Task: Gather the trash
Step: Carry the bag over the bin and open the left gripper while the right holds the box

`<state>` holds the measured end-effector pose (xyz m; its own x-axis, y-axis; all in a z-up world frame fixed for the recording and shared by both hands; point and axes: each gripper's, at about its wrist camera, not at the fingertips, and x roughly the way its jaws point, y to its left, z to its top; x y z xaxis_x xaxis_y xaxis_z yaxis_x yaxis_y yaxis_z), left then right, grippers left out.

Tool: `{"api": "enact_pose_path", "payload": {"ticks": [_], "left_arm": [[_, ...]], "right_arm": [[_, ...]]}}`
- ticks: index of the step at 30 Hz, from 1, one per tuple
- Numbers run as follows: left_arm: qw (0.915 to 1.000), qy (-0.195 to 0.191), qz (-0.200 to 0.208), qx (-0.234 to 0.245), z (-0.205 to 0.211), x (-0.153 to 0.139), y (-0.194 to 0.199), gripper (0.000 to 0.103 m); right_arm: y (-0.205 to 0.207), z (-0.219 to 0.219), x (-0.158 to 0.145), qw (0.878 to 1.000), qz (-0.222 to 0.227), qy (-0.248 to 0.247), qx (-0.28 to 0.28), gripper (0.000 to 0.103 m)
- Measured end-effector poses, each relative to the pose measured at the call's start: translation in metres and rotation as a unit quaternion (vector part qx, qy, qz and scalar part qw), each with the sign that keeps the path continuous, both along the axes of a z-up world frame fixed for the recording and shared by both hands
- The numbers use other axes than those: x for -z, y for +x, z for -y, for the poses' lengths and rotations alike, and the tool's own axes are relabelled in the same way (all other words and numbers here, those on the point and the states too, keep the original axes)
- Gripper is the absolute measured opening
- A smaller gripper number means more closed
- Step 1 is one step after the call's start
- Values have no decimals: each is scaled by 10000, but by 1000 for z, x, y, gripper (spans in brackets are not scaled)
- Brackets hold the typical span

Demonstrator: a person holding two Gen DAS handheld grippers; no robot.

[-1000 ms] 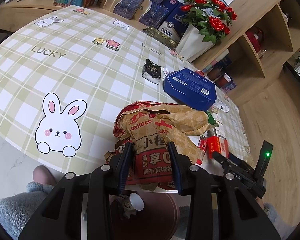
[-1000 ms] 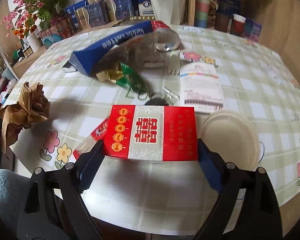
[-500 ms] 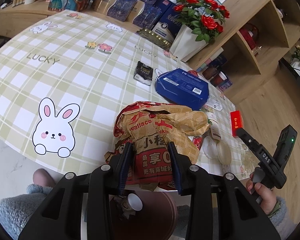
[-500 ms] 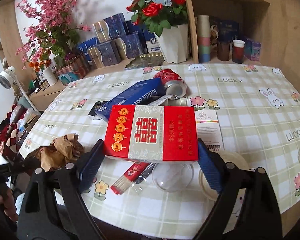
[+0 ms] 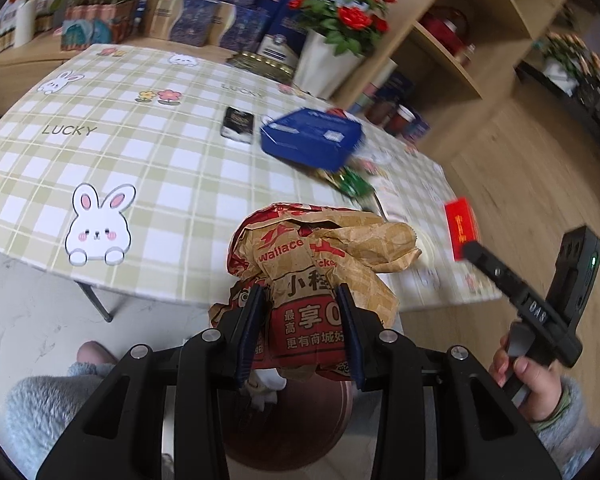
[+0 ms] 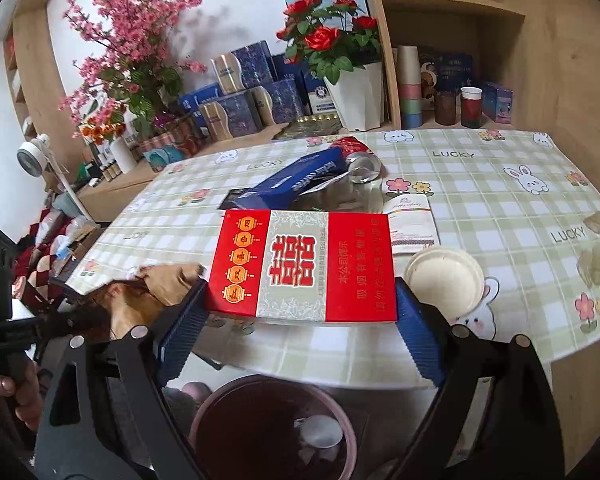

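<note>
**Midway: two items lifted, bin not yet fed**

Presently the left tongs (image 5: 300, 320) grip a crumpled paper bag (image 5: 320, 264) printed "wallace", over the brown bin (image 6: 272, 428). The right tongs (image 6: 300, 312) clamp a red carton (image 6: 304, 264) above the tabletop (image 6: 500, 208) edge. A cup already lies in the bin. Left behind: a blue box (image 5: 310, 142), a lid (image 6: 444, 280), a leaflet (image 6: 412, 224). The cloth reads "LUCKY".
</note>
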<state>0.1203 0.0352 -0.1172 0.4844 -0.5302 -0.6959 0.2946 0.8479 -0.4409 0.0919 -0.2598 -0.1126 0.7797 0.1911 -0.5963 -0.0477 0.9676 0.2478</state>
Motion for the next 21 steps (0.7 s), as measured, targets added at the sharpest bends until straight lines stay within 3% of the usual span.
{"api": "enact_pose_path", "payload": {"ticks": [10,16,21], "left_arm": [[9981,374,-69,488,12,15,-63,37],[9932,603,-737,670,20,54,-66,37],[9894,816,-1006,652,23,70,-57,37]], "right_arm": [[-47,-7,-3,9997,192,133,-57,88],[-63,-4,-2,9997,211,109,-62,88],[-72,4,-2,9995,267,172,20,88]]}}
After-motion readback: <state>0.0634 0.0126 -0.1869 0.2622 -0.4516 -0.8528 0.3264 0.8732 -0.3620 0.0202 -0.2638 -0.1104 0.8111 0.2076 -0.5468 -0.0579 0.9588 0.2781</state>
